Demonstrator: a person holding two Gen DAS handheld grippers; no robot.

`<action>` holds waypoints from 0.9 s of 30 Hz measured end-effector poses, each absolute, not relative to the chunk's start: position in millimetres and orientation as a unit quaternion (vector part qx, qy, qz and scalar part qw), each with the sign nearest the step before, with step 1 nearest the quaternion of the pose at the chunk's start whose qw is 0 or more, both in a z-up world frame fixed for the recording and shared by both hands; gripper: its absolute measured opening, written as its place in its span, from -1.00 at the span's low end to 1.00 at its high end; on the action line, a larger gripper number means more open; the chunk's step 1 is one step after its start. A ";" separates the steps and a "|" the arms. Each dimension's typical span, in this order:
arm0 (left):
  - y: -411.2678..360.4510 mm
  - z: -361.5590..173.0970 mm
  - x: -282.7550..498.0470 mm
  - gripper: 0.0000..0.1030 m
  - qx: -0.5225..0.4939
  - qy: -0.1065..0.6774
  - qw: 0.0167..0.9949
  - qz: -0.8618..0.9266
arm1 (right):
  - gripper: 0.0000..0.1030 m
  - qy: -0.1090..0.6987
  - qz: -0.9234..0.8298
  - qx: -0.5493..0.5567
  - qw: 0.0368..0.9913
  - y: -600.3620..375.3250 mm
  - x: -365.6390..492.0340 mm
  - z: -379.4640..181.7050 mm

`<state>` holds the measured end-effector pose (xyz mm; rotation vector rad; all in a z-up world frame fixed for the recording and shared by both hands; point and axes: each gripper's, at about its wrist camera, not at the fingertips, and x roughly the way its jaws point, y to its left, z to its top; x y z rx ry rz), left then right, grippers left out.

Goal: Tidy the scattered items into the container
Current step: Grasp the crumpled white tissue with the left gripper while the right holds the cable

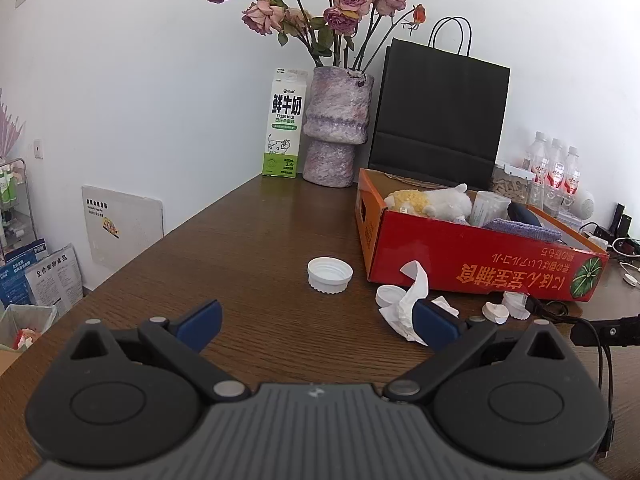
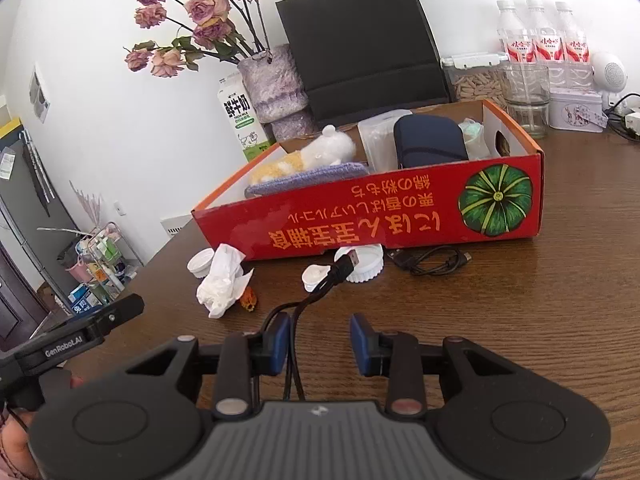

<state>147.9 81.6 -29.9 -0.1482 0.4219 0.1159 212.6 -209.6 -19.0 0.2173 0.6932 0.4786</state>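
Observation:
A red cardboard box (image 1: 480,260) (image 2: 372,220) on the brown table holds a plush toy (image 2: 316,154), a purple cloth and a dark pouch (image 2: 430,140). In front of it lie a crumpled white tissue (image 1: 408,300) (image 2: 222,280), white caps (image 1: 330,274) (image 2: 364,262) and a coiled black cable (image 2: 432,260). My left gripper (image 1: 318,322) is open, its right finger touching the tissue. My right gripper (image 2: 320,344) is open; a black USB cable (image 2: 320,292) runs up between its fingers and ends over a white cap.
A milk carton (image 1: 284,124), a vase of dried roses (image 1: 334,132) and a black paper bag (image 1: 440,112) stand behind the box. Water bottles (image 2: 544,40), a glass jar (image 2: 524,96) and a tin (image 2: 576,110) stand at the right. The table edge falls off at the left.

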 end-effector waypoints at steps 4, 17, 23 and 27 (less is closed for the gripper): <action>83.0 -30.6 149.5 1.00 -0.079 0.215 0.972 0.060 | -0.92 0.373 0.250 0.101 0.888 -198.4 218.4 -31.6; 48.7 -30.6 166.4 1.00 -0.050 0.227 0.972 0.015 | -0.96 0.273 0.261 0.149 0.914 -227.2 203.0 -19.7; 26.9 -31.9 202.0 1.00 -0.042 0.274 0.961 0.005 | -0.96 0.240 0.238 0.141 0.931 -238.3 200.5 -19.2; 22.2 -40.7 222.3 1.00 -0.045 0.312 0.949 0.020 | -0.96 0.246 0.224 0.137 0.933 -242.8 204.3 -23.1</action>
